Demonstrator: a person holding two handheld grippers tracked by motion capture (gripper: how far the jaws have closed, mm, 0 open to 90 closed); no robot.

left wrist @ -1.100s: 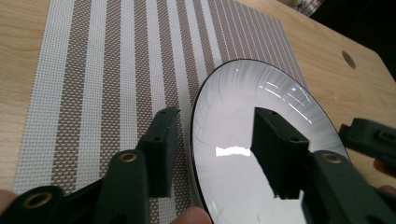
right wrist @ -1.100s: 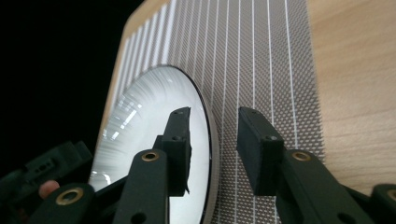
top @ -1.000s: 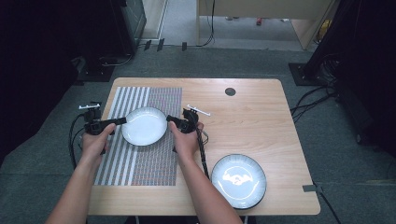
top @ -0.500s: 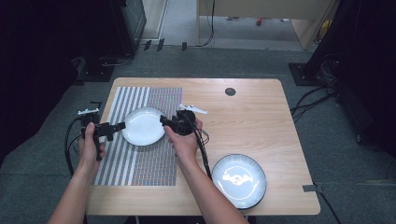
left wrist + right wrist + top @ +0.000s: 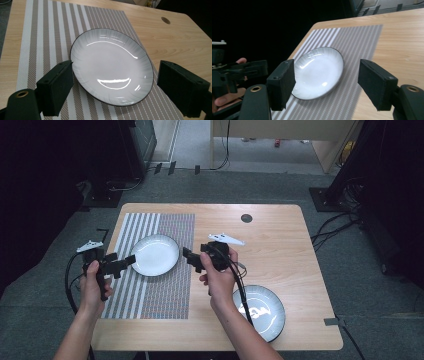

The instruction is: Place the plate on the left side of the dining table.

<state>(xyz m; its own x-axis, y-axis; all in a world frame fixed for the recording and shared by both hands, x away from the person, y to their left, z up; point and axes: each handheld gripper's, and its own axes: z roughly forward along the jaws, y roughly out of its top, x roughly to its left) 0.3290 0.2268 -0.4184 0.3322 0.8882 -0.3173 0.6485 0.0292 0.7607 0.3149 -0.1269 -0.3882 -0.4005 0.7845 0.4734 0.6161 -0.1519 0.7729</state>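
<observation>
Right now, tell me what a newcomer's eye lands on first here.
The glossy white round plate with a dark rim on the striped woven placemat, left of centre. The left claw and right claw flank it, both open. A second dark-rimmed plate sits on the bare wooden table at its near right corner.

White dark-rimmed plate (image 5: pixel 155 255) lies flat and empty on striped placemat (image 5: pixel 150 285).

A white plate (image 5: pixel 155 255) on the striped mat (image 5: pixel 150 290) sits between both claws; a second plate (image 5: pixel 260 312) blocks the surface (image 5: pixel 280 250) near-right; elsewhere bare.
</observation>
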